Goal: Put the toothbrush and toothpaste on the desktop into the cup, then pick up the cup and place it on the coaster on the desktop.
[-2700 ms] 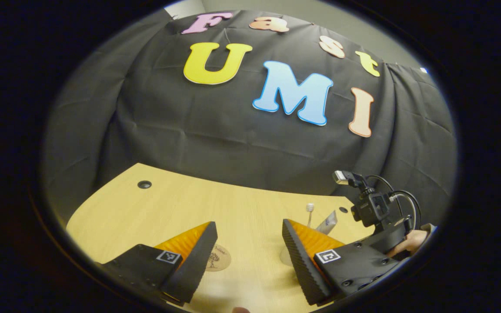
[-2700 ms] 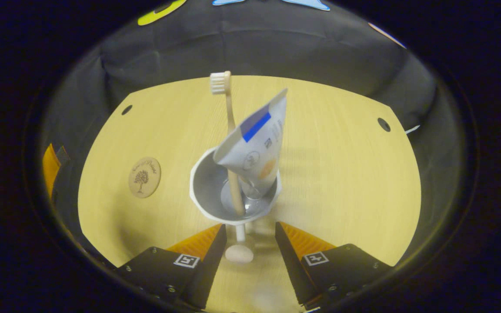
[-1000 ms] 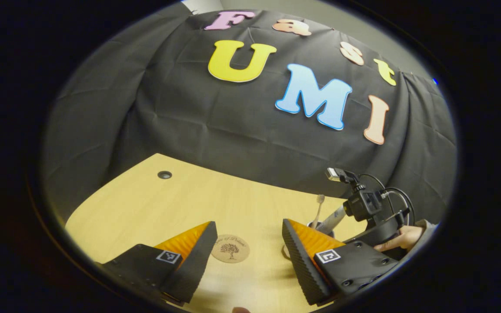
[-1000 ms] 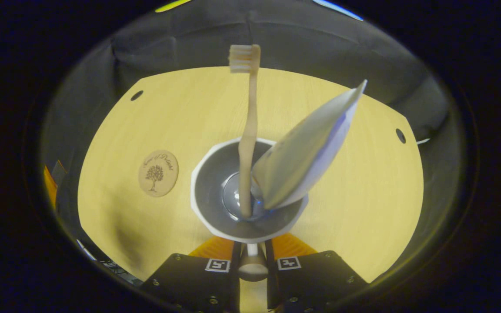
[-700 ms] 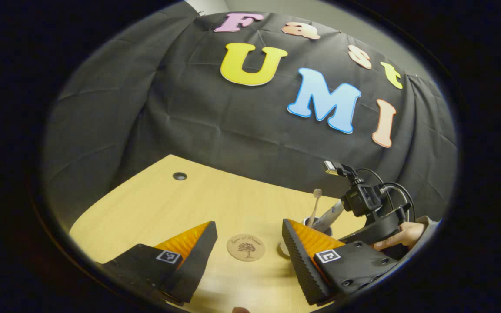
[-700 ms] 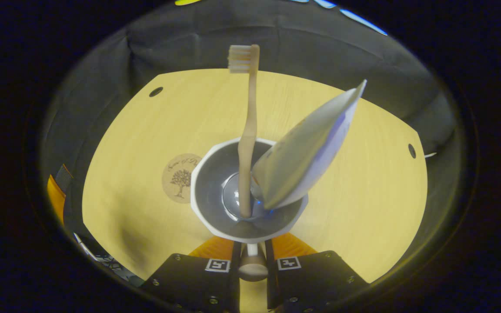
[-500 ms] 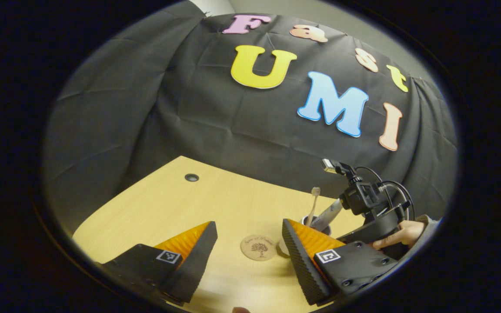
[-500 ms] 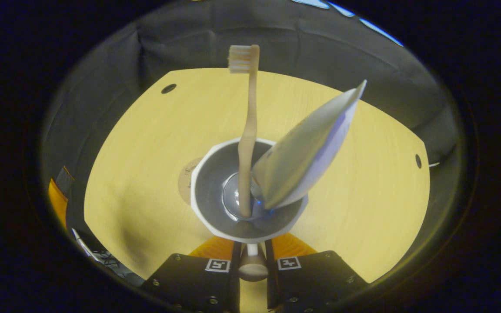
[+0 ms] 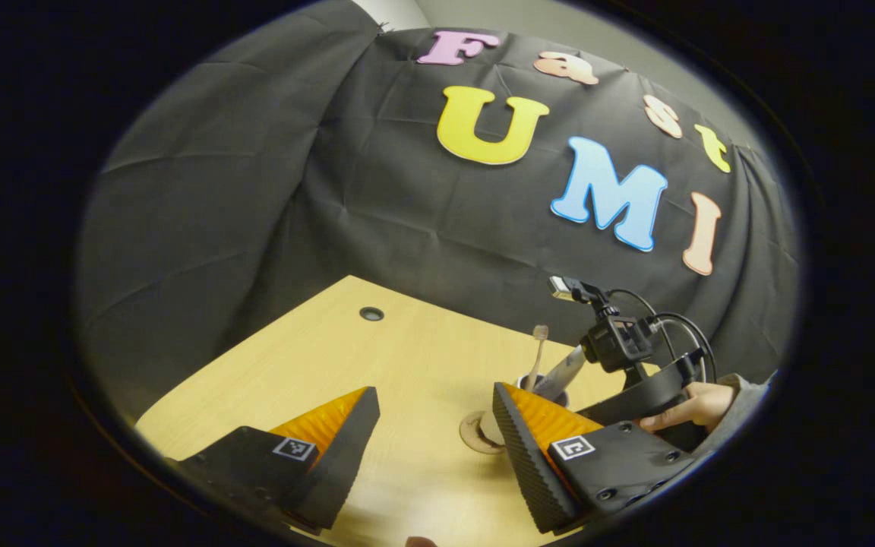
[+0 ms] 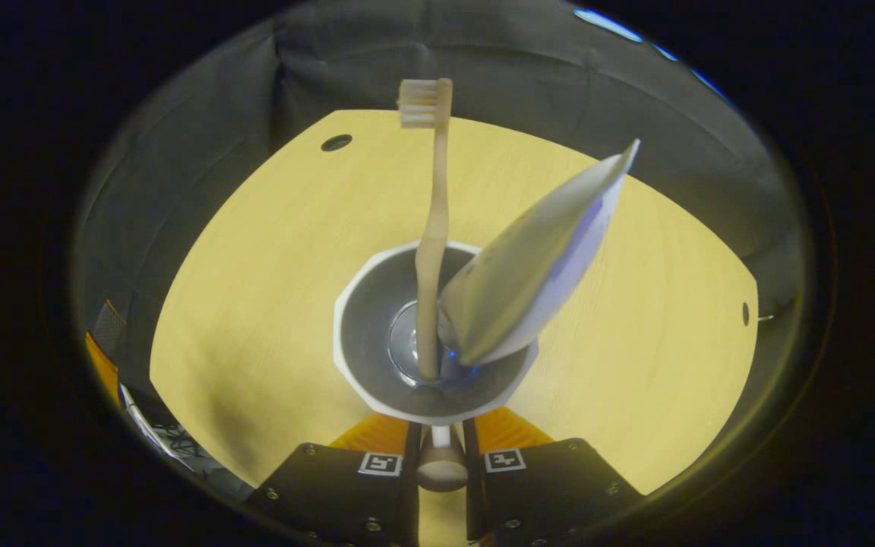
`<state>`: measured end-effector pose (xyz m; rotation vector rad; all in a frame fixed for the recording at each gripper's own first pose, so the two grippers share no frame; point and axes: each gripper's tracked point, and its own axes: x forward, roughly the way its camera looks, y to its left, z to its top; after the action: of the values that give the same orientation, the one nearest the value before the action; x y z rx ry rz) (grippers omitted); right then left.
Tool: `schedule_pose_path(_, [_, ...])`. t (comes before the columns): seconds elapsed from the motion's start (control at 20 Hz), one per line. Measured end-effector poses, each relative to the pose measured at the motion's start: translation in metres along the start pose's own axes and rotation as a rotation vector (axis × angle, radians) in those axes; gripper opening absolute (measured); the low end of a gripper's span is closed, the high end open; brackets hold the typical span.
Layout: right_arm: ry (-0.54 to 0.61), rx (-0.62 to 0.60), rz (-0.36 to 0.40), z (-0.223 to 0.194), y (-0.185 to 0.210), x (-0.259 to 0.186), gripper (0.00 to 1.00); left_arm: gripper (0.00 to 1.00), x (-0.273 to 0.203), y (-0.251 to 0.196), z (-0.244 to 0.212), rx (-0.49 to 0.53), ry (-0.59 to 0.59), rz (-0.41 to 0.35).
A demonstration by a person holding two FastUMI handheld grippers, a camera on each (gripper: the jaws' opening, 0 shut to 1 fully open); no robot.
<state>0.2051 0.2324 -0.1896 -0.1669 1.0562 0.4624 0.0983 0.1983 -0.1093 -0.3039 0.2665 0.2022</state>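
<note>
A white cup (image 10: 365, 327) with a grey inside holds a wooden toothbrush (image 10: 434, 220) and a leaning toothpaste tube (image 10: 540, 254). My right gripper (image 10: 441, 434) is shut on the cup's handle at its near side. In the left gripper view the cup (image 9: 542, 386), with the toothbrush (image 9: 536, 351) sticking up, hangs just above a round wooden coaster (image 9: 475, 434), and a hand (image 9: 684, 406) holds the right gripper (image 9: 635, 380). My left gripper (image 9: 434, 395) stands open over the desk, nothing between its fingers; its right finger hides part of the coaster.
The light wooden desk (image 10: 270, 251) has a cable hole at its far left (image 10: 336, 142) and another at the right edge (image 10: 746, 313). Black cloth hangs behind the desk (image 9: 377, 365). Cables show past the desk's near-left edge (image 10: 149, 433).
The right gripper closed on the cup's handle and carried the cup left until the coaster slid out of sight beneath it. The left gripper stayed open while its view swung left.
</note>
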Motion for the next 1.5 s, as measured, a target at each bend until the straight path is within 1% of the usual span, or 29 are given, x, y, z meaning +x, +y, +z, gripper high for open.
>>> schedule_pose_path(0.1, [0.011,-0.009,-0.001,0.001,0.007,0.005,0.24,0.96,-0.002,0.006,-0.003,-0.004,0.001,0.008])
schedule_pose_path(0.15, [0.014,-0.011,-0.007,0.003,0.008,0.007,0.19,0.96,-0.003,0.008,-0.003,-0.005,0.002,0.011])
schedule_pose_path(0.2, [0.017,-0.013,-0.013,0.0,0.008,0.006,0.19,0.96,-0.004,0.01,-0.002,-0.006,0.001,0.013])
schedule_pose_path(0.3, [0.026,-0.012,-0.016,0.0,0.008,0.007,0.24,0.96,-0.006,0.013,0.0,-0.008,-0.003,0.016])
schedule_pose_path(0.45, [0.035,-0.016,-0.024,0.001,0.007,0.01,0.24,0.96,-0.008,0.017,0.001,-0.009,-0.006,0.022])
schedule_pose_path(0.5, [0.034,-0.016,-0.028,-0.001,0.008,0.007,0.25,0.93,-0.009,0.017,0.001,-0.011,-0.006,0.022])
schedule_pose_path(0.55, [0.034,-0.011,-0.028,-0.002,0.008,0.007,0.21,0.93,-0.009,0.017,0.0,-0.013,-0.004,0.021])
schedule_pose_path(0.6, [0.028,-0.006,-0.03,0.0,0.008,0.007,0.22,0.96,-0.009,0.018,0.0,-0.015,-0.003,0.021])
schedule_pose_path(0.65, [0.028,-0.001,-0.029,0.0,0.008,0.005,0.22,0.96,-0.01,0.018,0.0,-0.016,-0.003,0.021])
schedule_pose_path(0.7, [0.027,0.0,-0.032,0.0,0.008,0.001,0.27,0.96,-0.01,0.017,0.0,-0.017,-0.003,0.019])
schedule_pose_path(0.75, [0.023,0.003,-0.035,0.0,0.006,-0.001,0.28,0.96,-0.011,0.016,0.0,-0.016,-0.004,0.016])
schedule_pose_path(0.8, [0.014,0.004,-0.036,0.001,0.006,-0.005,0.28,0.93,-0.012,0.014,0.001,-0.013,-0.006,0.015])
schedule_pose_path(0.85, [0.006,0.005,-0.035,0.001,0.005,-0.009,0.31,0.93,-0.013,0.013,0.001,-0.01,-0.007,0.012])
schedule_pose_path(0.95, [-0.017,0.011,-0.027,0.004,0.006,-0.018,0.29,0.93,-0.014,0.01,0.002,-0.004,-0.009,0.005])
schedule_pose_path(1.05, [-0.047,0.023,-0.023,0.005,0.007,-0.028,0.3,0.93,-0.015,0.006,0.003,0.008,-0.011,-0.001])
schedule_pose_path(1.1, [-0.067,0.03,-0.022,0.005,0.007,-0.034,0.31,1.0,-0.015,0.003,0.004,0.015,-0.012,-0.007])
schedule_pose_path(1.25, [-0.119,0.056,-0.012,0.001,0.008,-0.054,0.31,1.0,-0.016,-0.006,0.01,0.04,-0.022,-0.023])
schedule_pose_path(1.3, [-0.138,0.069,-0.004,-0.001,0.009,-0.061,0.31,0.96,-0.017,-0.011,0.012,0.044,-0.026,-0.03])
schedule_pose_path(1.35, [-0.151,0.079,-0.003,-0.003,0.008,-0.068,0.29,1.0,-0.018,-0.015,0.014,0.046,-0.029,-0.037])
schedule_pose_path(1.45, [-0.191,0.096,-0.007,-0.011,0.001,-0.09,0.29,1.0,-0.019,-0.027,0.017,0.052,-0.033,-0.053])
schedule_pose_path(1.5, [-0.215,0.107,-0.011,-0.014,-0.003,-0.1,0.32,1.0,-0.019,-0.033,0.017,0.056,-0.034,-0.061])
